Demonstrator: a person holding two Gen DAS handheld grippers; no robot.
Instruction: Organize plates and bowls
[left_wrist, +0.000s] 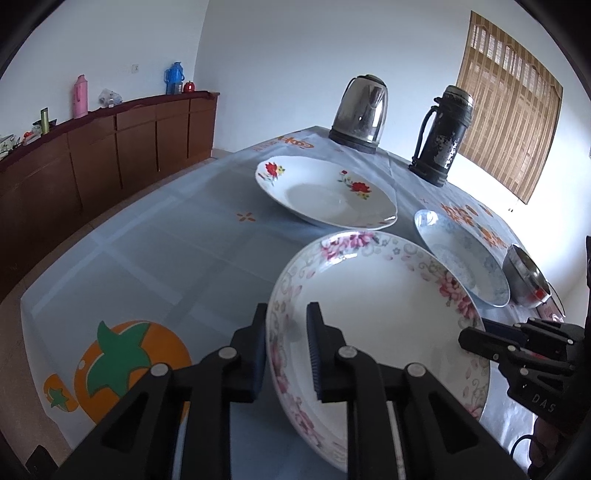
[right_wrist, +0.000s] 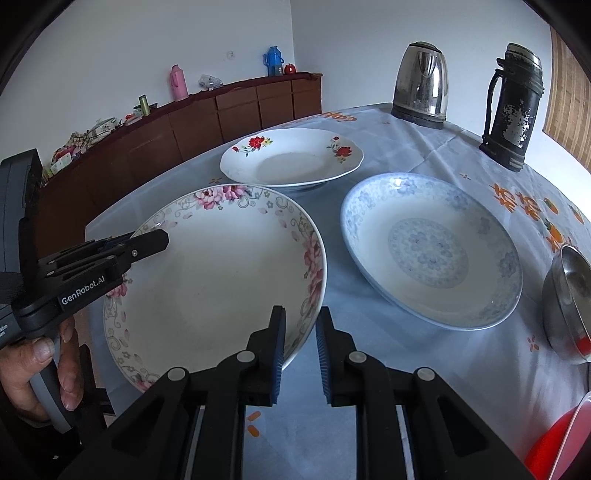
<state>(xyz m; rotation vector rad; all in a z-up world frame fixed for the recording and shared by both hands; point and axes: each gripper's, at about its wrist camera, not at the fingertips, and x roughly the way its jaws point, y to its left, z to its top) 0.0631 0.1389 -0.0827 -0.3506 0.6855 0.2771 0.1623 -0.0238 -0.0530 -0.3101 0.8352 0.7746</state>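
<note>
While both grippers bracket the pink-flowered plate (right_wrist: 218, 273) at lower centre of the frame, the left gripper (left_wrist: 286, 354) straddles its rim with jaws apart, not yet pinching, and the right gripper (right_wrist: 300, 354) sits likewise open at its opposite edge. Lifting seems in hand; next, close and stack it onto the red-flowered plate (right_wrist: 291, 158) or the blue plate (right_wrist: 430, 249). A pale printed tablecloth (left_wrist: 166, 258) covers the table; kettle (right_wrist: 421, 85), flask (right_wrist: 513, 107) and wooden sideboard (left_wrist: 110, 147) stand behind.

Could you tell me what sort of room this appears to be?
Probably a home dining room: a cloth-covered table holds plates and an electric kettle, and a wooden sideboard along the wall carries thermos flasks.
</note>
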